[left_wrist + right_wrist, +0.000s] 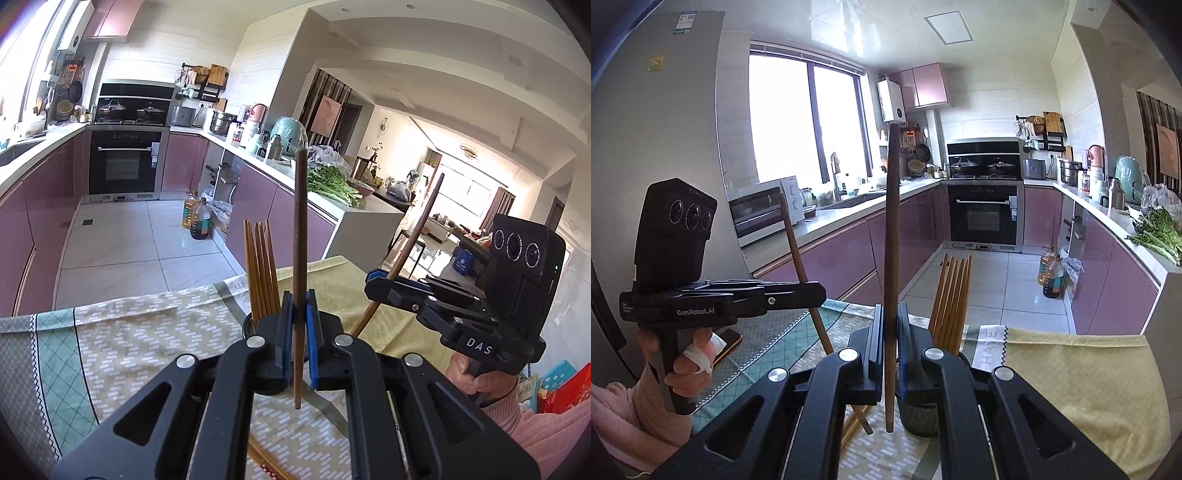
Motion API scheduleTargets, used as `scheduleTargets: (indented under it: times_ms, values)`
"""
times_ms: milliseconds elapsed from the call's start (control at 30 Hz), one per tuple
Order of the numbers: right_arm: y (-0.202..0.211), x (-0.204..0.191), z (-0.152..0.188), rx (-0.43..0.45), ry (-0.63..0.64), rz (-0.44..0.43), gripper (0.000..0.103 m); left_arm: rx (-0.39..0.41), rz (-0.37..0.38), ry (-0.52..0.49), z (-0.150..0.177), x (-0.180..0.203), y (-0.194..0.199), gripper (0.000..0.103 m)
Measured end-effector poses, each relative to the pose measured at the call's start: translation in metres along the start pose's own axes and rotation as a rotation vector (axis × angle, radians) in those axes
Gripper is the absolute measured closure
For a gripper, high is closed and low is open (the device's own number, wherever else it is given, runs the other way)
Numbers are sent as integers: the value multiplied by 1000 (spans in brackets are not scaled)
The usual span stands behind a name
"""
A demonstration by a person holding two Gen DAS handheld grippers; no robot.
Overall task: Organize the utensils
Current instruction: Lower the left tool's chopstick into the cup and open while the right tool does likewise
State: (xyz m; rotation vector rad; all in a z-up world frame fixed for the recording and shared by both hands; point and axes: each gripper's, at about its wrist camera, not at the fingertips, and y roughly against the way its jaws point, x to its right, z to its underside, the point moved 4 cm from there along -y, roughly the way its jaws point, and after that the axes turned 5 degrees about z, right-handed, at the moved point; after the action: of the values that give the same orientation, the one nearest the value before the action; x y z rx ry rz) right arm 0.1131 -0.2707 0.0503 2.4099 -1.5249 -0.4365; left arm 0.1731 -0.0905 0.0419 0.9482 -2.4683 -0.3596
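Item: two dark chopsticks, one clamped upright in our left gripper (299,321), one in our right gripper (891,334). The holder (919,421), already stocked with lighter chopsticks (951,299), sits on the cloth (1071,373) just ahead, below both. We judge each stick's long axis near vertical, suiting a straight drop.

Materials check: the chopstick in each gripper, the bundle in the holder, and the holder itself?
Left gripper chopstick: dark brown, matte, likely wood.
Right gripper chopstick: same dark matte look, likely wood.
Bundle of chopsticks: lighter tan, squared tops; bamboo or pale wood.
Holder: dark with fine mesh texture, probably metal; mostly hidden, so unsure.
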Motion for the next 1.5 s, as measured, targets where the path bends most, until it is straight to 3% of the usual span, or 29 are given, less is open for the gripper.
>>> scheduleTargets:
  times_ms: [633,833,1067,1500]
  values:
    - [-11,4,-25,51,29,22,97,82,-10,-37,-36,13,0,96]
    - [-23,8,-23,39,20,43,97,77,-43,-40,-40,10,-9,96]
    - [-45,15,-13,-19,-12,61,97,8,-59,-43,-29,10,-33,96]
    - [-82,19,18,-206,-21,34,97,-166,-97,-61,2,-3,-81,96]
